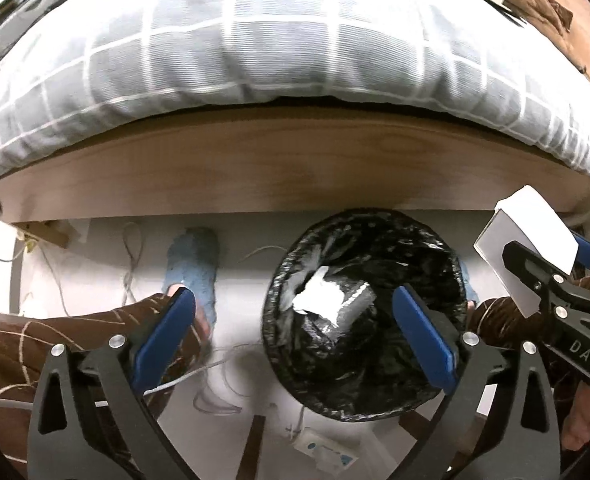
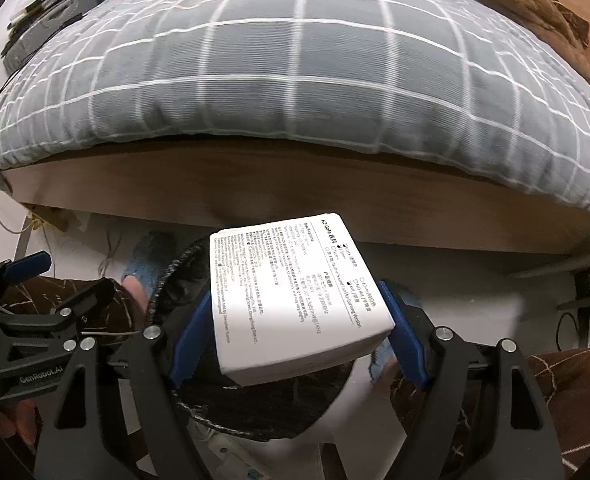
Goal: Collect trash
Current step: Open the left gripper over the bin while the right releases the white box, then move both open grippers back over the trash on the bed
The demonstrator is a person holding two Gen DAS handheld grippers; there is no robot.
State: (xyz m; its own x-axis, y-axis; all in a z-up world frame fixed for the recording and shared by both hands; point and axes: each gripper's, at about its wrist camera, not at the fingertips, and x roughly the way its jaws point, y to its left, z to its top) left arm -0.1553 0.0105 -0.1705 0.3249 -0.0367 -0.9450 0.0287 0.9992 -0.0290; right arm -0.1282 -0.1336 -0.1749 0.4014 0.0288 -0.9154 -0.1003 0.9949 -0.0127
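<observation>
Trash collection stood at the drop: the bin, lined with a black bag, sat on the floor just in front of the wooden bed frame, and a crumpled silvery wrapper already lay inside it. The left gripper hung directly above the bin with its blue fingers spread as wide as they went and nothing between them. The right gripper held a white printed carton clamped across its width between both fingers, tilted, and positioned over the bin's near rim rather than its centre; from the left wrist view the carton sat off to the bin's right side. To finish well, the carton probably needed carrying further over the bin's mouth before release, since it looked broad against the opening and a drop at the rim might tip it onto the floor. The left gripper ought to clear away from above the bin first. Loose cables lay beside the bin, toward the person's blue slipper.
</observation>
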